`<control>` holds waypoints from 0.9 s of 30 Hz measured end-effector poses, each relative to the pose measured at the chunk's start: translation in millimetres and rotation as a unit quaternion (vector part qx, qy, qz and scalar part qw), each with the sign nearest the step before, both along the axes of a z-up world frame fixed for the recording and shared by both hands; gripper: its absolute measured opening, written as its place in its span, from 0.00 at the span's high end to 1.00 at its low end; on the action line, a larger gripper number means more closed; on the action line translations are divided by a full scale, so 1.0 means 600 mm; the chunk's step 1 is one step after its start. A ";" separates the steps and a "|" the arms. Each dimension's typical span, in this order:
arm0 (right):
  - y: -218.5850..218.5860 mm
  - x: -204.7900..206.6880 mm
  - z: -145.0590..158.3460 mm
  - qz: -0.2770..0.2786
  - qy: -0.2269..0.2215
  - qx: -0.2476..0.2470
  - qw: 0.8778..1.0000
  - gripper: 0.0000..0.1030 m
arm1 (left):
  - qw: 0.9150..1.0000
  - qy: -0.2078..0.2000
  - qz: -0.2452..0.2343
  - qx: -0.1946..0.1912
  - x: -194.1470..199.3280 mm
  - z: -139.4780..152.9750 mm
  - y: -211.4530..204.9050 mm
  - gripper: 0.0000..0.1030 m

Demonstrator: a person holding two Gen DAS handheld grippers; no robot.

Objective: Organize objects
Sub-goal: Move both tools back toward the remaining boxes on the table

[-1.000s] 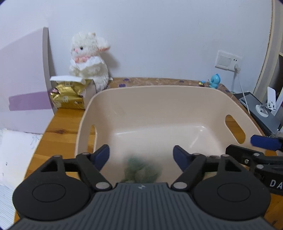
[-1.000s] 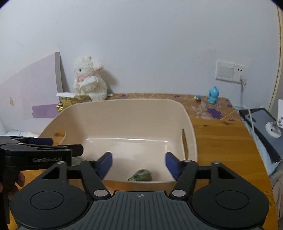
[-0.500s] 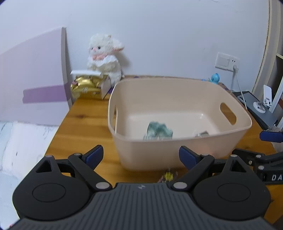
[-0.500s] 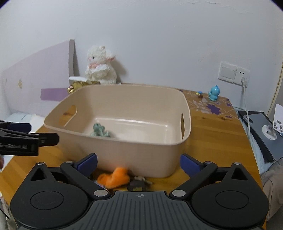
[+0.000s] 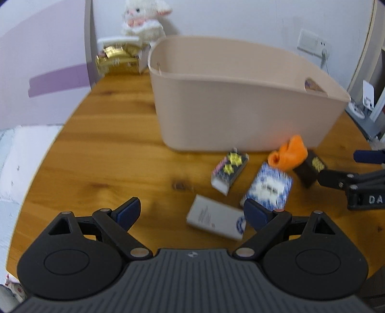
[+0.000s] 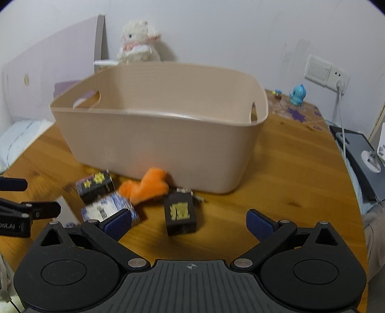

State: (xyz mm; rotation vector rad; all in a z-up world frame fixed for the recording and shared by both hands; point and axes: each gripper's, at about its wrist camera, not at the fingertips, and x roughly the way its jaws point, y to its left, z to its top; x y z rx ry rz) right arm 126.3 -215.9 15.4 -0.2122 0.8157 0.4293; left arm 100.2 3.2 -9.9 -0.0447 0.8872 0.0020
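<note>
A beige plastic bin (image 5: 240, 96) (image 6: 168, 130) stands on the wooden table; its inside is hidden from both views. In front of it lie an orange plush piece (image 5: 290, 154) (image 6: 146, 186), a black box with yellow stars (image 5: 229, 169) (image 6: 95, 185), a blue-and-white patterned box (image 5: 267, 186) (image 6: 108, 209), a grey-white box (image 5: 215, 216) and a black box with a yellow character (image 5: 310, 167) (image 6: 180, 213). My left gripper (image 5: 192, 211) is open, low over the table, the grey-white box between its fingers. My right gripper (image 6: 189, 222) is open around the black character box.
A white plush lamb (image 5: 144, 18) (image 6: 137, 42) and a gold packet box (image 5: 118, 56) stand behind the bin. A lilac board (image 5: 43, 67) leans at the left. A blue figurine (image 6: 297, 95), wall socket (image 6: 326, 73) and cable lie at the right, with a dark device (image 6: 361, 154).
Both grippers have pulled back from above the bin and dropped low toward the table in front of it. The boxes and orange plush have come into view. A green item seen in the bin is hidden.
</note>
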 end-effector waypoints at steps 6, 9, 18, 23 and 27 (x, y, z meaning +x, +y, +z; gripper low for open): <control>0.007 0.008 -0.030 0.007 0.015 -0.010 1.000 0.00 | 0.999 0.030 -0.016 -0.011 -0.007 -0.028 -0.004 0.10; 0.010 0.013 -0.042 0.009 0.017 -0.012 1.000 0.00 | 0.999 0.038 -0.017 -0.012 -0.002 -0.038 -0.006 0.10; 0.024 0.036 -0.070 0.007 0.012 -0.009 1.000 0.02 | 0.999 0.021 -0.017 0.023 0.005 -0.052 -0.015 0.01; 0.031 0.044 -0.078 0.008 0.003 -0.011 1.000 0.09 | 0.999 0.021 -0.012 0.023 0.005 -0.056 -0.016 0.00; 0.033 0.047 -0.086 0.007 0.000 -0.002 1.000 0.17 | 1.000 -0.002 -0.005 0.024 -0.002 -0.059 -0.014 0.00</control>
